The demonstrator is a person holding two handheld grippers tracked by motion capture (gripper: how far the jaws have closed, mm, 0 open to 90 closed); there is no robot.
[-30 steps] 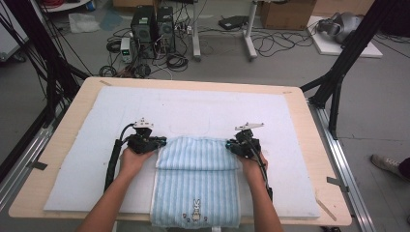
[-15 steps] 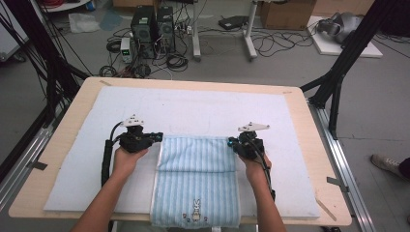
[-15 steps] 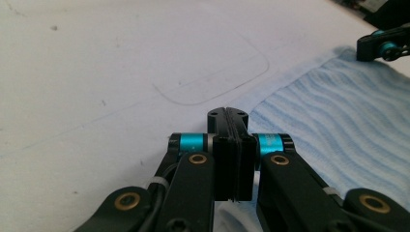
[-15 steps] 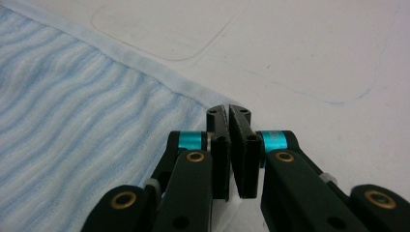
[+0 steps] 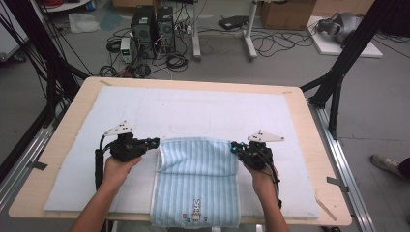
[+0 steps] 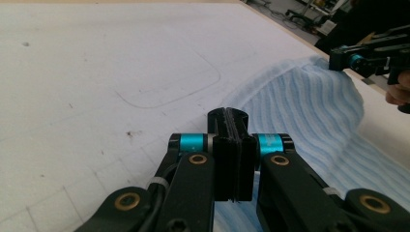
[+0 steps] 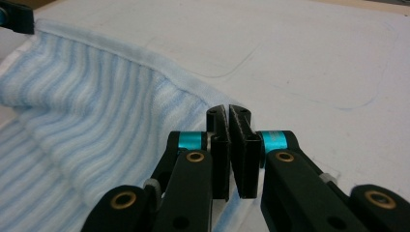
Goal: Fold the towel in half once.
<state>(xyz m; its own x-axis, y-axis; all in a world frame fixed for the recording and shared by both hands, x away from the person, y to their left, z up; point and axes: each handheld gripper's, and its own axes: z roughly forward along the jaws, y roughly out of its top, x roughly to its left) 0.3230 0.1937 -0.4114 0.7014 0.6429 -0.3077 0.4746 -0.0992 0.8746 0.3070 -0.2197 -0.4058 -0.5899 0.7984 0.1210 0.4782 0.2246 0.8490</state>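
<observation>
A light blue striped towel (image 5: 196, 169) lies folded on the white mat, with a small bunny stitched near its front edge (image 5: 196, 205). My left gripper (image 5: 155, 142) is shut on the towel's far left corner, and my right gripper (image 5: 234, 146) is shut on the far right corner. In the left gripper view the jaws (image 6: 231, 116) are pressed together where the towel (image 6: 309, 101) begins, and the cloth rises in a hump toward the other gripper (image 6: 345, 60). The right gripper view has its jaws (image 7: 228, 113) nipping the hem of the towel (image 7: 87, 96).
A white foam mat (image 5: 193, 106) covers most of the wooden table (image 5: 63, 145) and bears a faint drawn outline (image 5: 188, 123). The towel's front edge hangs over the table's near side. Computers and cables (image 5: 154, 29) sit on the floor beyond.
My left gripper has drawn a little to the left and my right gripper slightly toward the person. The towel's far edge stays held between them.
</observation>
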